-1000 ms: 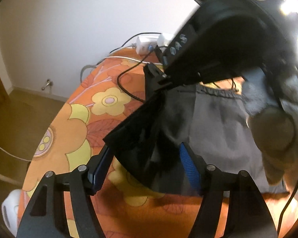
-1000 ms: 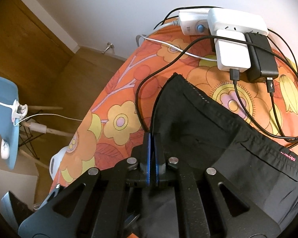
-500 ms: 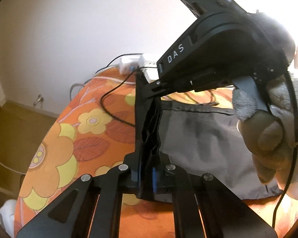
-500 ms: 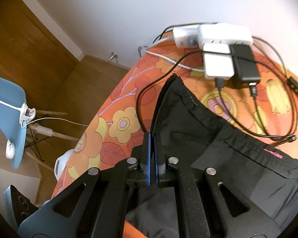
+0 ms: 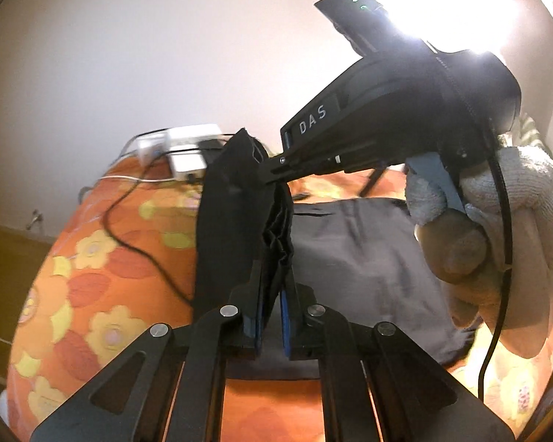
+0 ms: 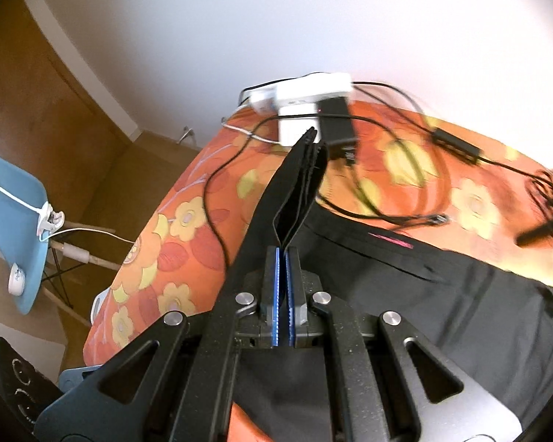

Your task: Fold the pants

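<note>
The black pants (image 5: 236,221) are pinched and lifted by the closed left gripper (image 5: 272,313) and right gripper (image 6: 284,276).

Black pants (image 6: 405,280) lie on an orange, yellow-flowered cloth (image 6: 188,228).

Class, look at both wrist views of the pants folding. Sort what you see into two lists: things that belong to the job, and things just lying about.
Part of the job:
- black pants
- left gripper, shut on the pants
- right gripper, shut on the pants
- flowered orange cover under the pants

Just lying about:
- white power strip and plugs
- black cables
- blue chair
</note>
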`<state>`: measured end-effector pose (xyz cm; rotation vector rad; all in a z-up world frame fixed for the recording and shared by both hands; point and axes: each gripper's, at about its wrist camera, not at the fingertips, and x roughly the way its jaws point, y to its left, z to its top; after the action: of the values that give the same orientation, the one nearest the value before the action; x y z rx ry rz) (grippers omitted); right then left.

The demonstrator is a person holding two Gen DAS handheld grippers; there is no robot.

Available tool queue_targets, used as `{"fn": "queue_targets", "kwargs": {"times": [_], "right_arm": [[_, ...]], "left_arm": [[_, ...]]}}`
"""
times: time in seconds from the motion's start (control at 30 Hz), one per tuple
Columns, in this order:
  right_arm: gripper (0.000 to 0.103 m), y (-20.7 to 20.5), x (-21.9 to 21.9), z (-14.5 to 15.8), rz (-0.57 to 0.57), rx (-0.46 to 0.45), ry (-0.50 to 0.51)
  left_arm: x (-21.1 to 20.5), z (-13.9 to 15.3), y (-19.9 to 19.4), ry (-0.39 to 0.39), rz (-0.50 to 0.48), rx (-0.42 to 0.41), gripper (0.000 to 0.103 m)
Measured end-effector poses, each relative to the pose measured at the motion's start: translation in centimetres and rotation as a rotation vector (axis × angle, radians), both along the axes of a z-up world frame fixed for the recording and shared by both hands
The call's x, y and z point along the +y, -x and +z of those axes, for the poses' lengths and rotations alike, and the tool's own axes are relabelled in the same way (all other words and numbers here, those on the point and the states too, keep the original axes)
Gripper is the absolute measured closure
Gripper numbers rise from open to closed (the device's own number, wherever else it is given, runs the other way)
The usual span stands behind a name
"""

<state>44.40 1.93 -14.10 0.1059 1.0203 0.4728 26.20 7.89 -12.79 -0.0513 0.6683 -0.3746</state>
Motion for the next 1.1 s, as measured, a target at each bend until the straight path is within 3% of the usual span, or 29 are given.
{"fn": "queue_targets", "kwargs": {"times": [0.63,1.1], "right_arm": [[0.099,5.2,-16.4,-0.7,-0.133,0.013,-0.090],[0.099,8.8,-27.4,-0.9,-0.249,0.006,-0.134]], "left_arm": [[-11.6,-0.1,1.8,0.092,-0.105,0.093,0.097],[-21.6,-0.9,2.2,0.053,-0.256,0.114,0.097]]}}
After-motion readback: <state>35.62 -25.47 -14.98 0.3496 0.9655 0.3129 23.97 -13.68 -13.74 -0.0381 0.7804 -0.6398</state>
